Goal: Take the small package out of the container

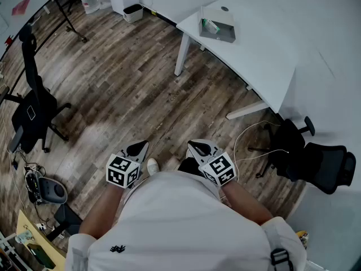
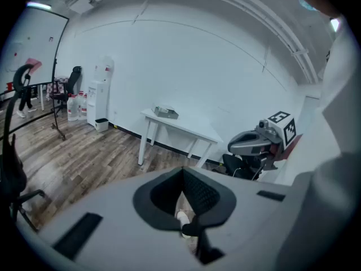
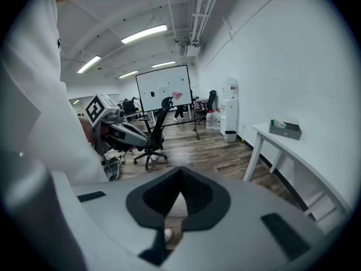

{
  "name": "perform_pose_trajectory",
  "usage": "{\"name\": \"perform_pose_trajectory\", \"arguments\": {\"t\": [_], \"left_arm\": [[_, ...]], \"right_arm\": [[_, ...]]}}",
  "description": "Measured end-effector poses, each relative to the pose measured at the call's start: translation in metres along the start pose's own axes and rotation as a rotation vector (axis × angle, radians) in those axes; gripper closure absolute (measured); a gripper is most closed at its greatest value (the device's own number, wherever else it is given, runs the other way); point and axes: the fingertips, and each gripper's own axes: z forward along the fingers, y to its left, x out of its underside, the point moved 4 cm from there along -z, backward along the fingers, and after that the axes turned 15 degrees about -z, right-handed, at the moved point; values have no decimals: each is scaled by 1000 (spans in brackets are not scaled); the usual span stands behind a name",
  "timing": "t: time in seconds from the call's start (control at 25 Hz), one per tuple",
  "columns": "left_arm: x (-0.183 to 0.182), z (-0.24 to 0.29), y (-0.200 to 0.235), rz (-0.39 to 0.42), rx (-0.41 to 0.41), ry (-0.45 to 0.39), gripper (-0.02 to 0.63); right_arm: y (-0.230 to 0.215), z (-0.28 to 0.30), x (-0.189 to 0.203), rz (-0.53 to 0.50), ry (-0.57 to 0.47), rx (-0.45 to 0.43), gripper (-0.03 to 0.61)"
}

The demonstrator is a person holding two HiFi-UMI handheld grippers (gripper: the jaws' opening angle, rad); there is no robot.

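Left hand-held gripper [image 1: 143, 145] closed, empty, right hand-held gripper [image 1: 193, 145] likewise, both side by side at waist [image 1: 169, 179]

You wear a white shirt [image 1: 180, 224] with a small black emblem [image 1: 117, 248] and a white shoe [image 1: 152, 164]. Your left gripper [image 1: 139, 149] and right gripper [image 1: 197, 147] are grey with black pads, each bearing a black-and-white marker cube.

Wht table [image 1: 265, 44], grey container [image 1: 223, 36], brown wood-grain floor [image 1: 124, 83], blk chairs [image 1: 34, 109], wht shirt [image 1: 180, 224], wht walls [image 2: 186, 66].
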Motion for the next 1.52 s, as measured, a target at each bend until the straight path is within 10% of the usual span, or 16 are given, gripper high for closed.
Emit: {"name": "perform_pose_trajectory", "arguments": {"t": [1.52], "left_arm": [[-176,223,-71,218,109,68,604]], "right_arm": [[-208,-17,42,177,-95,185,568]]}}
